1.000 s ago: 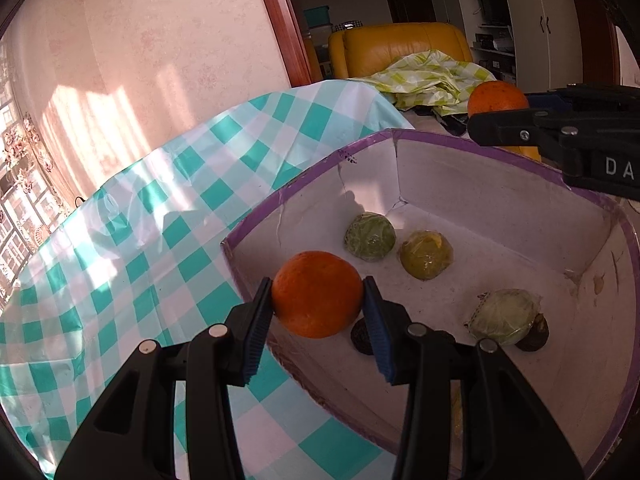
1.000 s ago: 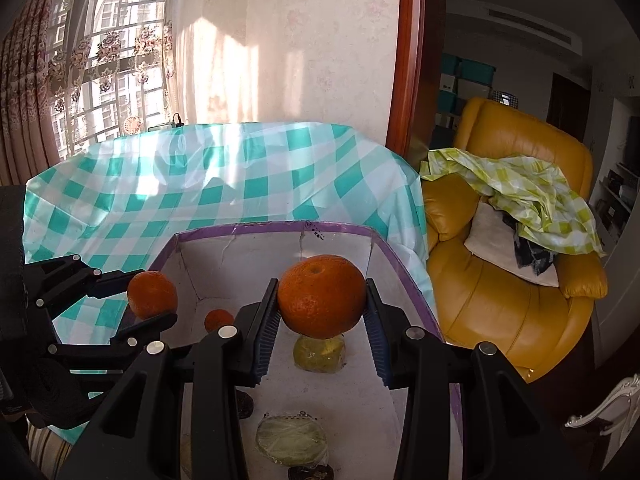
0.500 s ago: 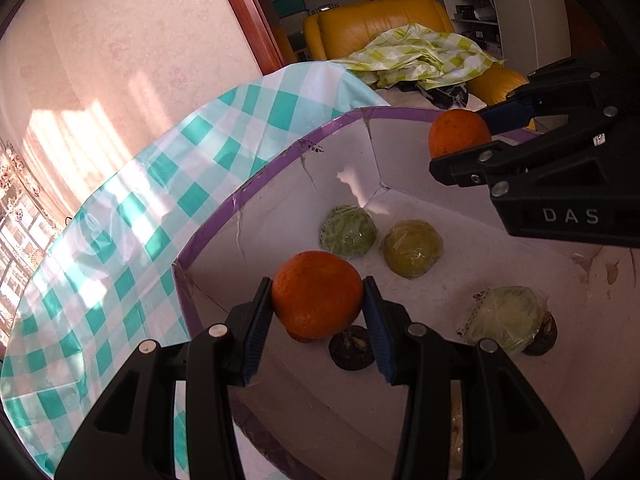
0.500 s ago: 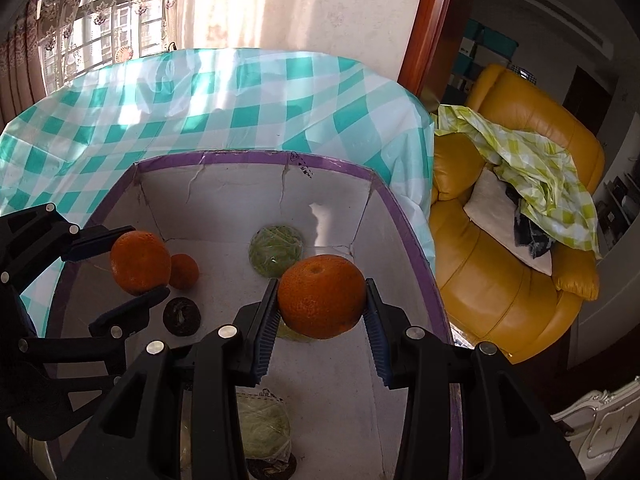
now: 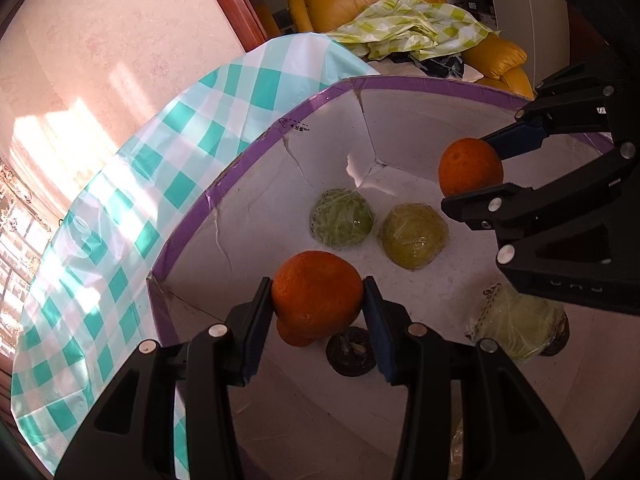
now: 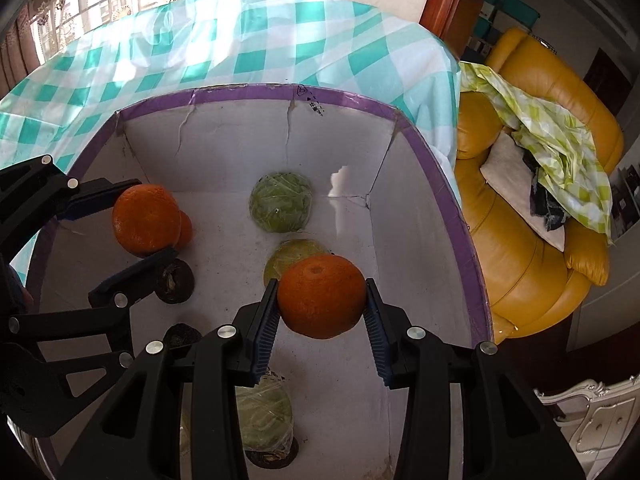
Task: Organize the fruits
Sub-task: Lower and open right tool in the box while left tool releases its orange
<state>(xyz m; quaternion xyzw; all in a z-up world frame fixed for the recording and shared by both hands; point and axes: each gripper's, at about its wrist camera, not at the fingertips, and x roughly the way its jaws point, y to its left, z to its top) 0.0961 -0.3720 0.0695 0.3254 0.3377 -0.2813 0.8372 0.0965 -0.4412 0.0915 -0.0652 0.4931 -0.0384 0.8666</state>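
My left gripper (image 5: 317, 307) is shut on an orange (image 5: 316, 294) and holds it inside the purple-rimmed white box (image 5: 256, 148), above a smaller orange (image 5: 292, 335) and a dark round fruit (image 5: 351, 351). My right gripper (image 6: 322, 308) is shut on a second orange (image 6: 322, 297), also inside the box (image 6: 436, 168). Each gripper shows in the other's view: the right one (image 5: 476, 172) and the left one (image 6: 136, 222). Wrapped green fruits (image 5: 342, 220) (image 5: 414, 236) (image 5: 520, 312) lie on the box floor.
The box stands on a table with a teal and white checked cloth (image 6: 240, 36). A yellow armchair (image 6: 532, 200) with a green checked cloth on it stands beyond the table's right edge. Another dark fruit (image 6: 180, 336) lies in the box.
Both grippers have moved down and forward into the box, each still holding its orange. The box floor and the fruits on it now look closer.
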